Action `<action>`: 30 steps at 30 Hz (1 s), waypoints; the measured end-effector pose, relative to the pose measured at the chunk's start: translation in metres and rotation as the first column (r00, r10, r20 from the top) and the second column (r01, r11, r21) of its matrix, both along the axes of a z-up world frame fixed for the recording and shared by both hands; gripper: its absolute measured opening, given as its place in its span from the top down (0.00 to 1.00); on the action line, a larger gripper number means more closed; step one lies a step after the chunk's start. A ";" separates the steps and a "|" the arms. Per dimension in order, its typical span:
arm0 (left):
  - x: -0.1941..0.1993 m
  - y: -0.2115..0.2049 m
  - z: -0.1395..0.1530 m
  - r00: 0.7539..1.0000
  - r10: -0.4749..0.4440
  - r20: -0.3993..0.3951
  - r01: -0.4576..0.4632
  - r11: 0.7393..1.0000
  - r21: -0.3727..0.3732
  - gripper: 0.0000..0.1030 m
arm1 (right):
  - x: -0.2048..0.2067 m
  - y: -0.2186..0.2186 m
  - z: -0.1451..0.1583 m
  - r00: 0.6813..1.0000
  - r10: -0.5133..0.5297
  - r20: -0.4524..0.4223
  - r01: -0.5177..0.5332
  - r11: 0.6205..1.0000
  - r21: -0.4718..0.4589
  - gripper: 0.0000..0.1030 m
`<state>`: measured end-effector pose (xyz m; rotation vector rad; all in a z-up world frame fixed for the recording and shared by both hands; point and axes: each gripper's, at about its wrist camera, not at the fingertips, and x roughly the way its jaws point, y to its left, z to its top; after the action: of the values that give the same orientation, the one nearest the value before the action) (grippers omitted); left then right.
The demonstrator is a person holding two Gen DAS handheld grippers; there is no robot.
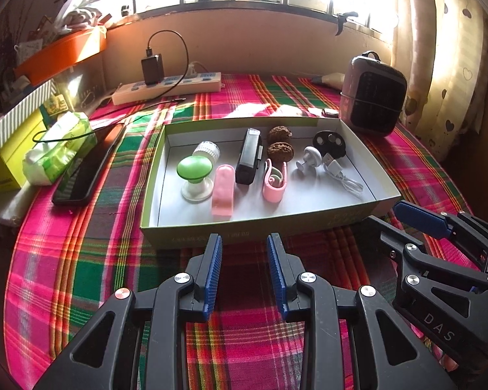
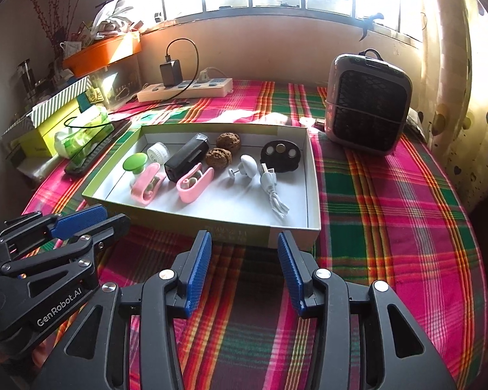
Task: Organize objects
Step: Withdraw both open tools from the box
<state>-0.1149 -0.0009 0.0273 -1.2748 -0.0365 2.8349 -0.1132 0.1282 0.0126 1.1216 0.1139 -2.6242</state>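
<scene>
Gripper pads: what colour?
Blue, ribbed pads on black frames; right wrist view shows them best.

Shallow box point(image 1: 166, 224) on plaid cloth — two pink clips, walnuts, green knob, cable inside.

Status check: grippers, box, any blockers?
Left gripper open, empty. Right gripper open, empty. Box just ahead of both, items inside. Nothing between fingers and box.

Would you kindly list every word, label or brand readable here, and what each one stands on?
"DAS": on the right gripper body.
"GenRobot.AI": on the left gripper body.
Print on the tray front wall: too blurred to read.
Print on the yellow box: too small to read.
</scene>
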 end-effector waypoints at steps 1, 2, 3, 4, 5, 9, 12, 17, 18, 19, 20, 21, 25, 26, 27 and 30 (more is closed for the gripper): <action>0.002 0.000 -0.002 1.000 0.000 0.008 0.000 1.000 -0.002 0.74 | 0.002 -0.001 -0.003 1.000 0.000 0.007 0.000 1.000 0.005 0.55; 0.004 0.000 -0.005 1.000 0.001 0.015 -0.001 1.000 -0.006 0.73 | 0.004 -0.002 -0.005 1.000 0.001 0.012 -0.001 1.000 0.011 0.54; 0.006 0.001 -0.008 1.000 -0.004 0.024 0.004 1.000 -0.013 0.73 | 0.006 -0.003 -0.008 1.000 0.003 0.016 -0.003 1.000 0.019 0.53; 0.008 0.001 -0.011 0.999 -0.008 0.034 0.009 1.000 -0.014 0.72 | 0.007 -0.004 -0.012 1.000 0.000 0.023 -0.001 1.000 0.025 0.51; 0.010 0.001 -0.014 0.999 -0.010 0.044 0.010 1.000 -0.012 0.71 | 0.008 -0.005 -0.015 0.999 -0.003 0.033 0.002 1.000 0.030 0.50; 0.017 -0.001 -0.024 0.998 0.004 0.067 -0.003 1.000 -0.008 0.68 | 0.012 -0.005 -0.027 0.998 -0.006 0.063 0.003 0.999 0.049 0.48; 0.019 -0.001 -0.027 0.998 0.007 0.070 -0.007 1.000 -0.007 0.67 | 0.014 -0.005 -0.030 0.997 -0.011 0.070 0.006 0.998 0.069 0.47; 0.022 0.001 -0.028 0.998 0.028 0.057 -0.027 0.999 -0.018 0.67 | 0.014 -0.001 -0.031 0.996 -0.037 0.076 0.031 0.997 0.076 0.45; 0.022 0.002 -0.029 0.998 0.029 0.051 -0.027 0.999 -0.031 0.67 | 0.014 0.000 -0.031 0.996 -0.042 0.078 0.036 0.997 0.073 0.44; 0.023 0.004 -0.029 0.999 0.032 0.043 -0.030 0.999 -0.040 0.66 | 0.014 0.001 -0.031 0.996 -0.048 0.078 0.042 0.996 0.075 0.42; 0.024 0.004 -0.029 0.999 0.035 0.039 -0.033 0.999 -0.042 0.66 | 0.014 0.002 -0.031 0.996 -0.052 0.079 0.046 0.996 0.076 0.42; 0.023 0.004 -0.029 0.999 0.035 0.039 -0.033 0.999 -0.044 0.66 | 0.014 0.003 -0.031 0.995 -0.056 0.080 0.050 0.996 0.074 0.41; 0.024 0.004 -0.029 0.999 0.036 0.039 -0.035 0.999 -0.031 0.66 | 0.015 0.005 -0.032 0.994 -0.069 0.083 0.063 0.995 0.074 0.38; 0.024 0.004 -0.029 0.999 0.036 0.039 -0.034 0.999 -0.030 0.65 | 0.015 0.005 -0.032 0.994 -0.070 0.083 0.064 0.995 0.075 0.38; 0.024 0.004 -0.029 0.999 0.034 0.039 -0.033 0.999 -0.031 0.65 | 0.015 0.005 -0.031 0.994 -0.070 0.083 0.064 0.995 0.076 0.38; 0.023 0.003 -0.029 0.999 0.033 0.040 -0.031 0.999 -0.031 0.65 | 0.014 0.005 -0.032 0.994 -0.074 0.084 0.067 0.995 0.079 0.36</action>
<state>-0.0921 0.0026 -0.0018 -1.3498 -0.0156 2.8468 -0.0989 0.1332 -0.0191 1.2857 0.1600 -2.6479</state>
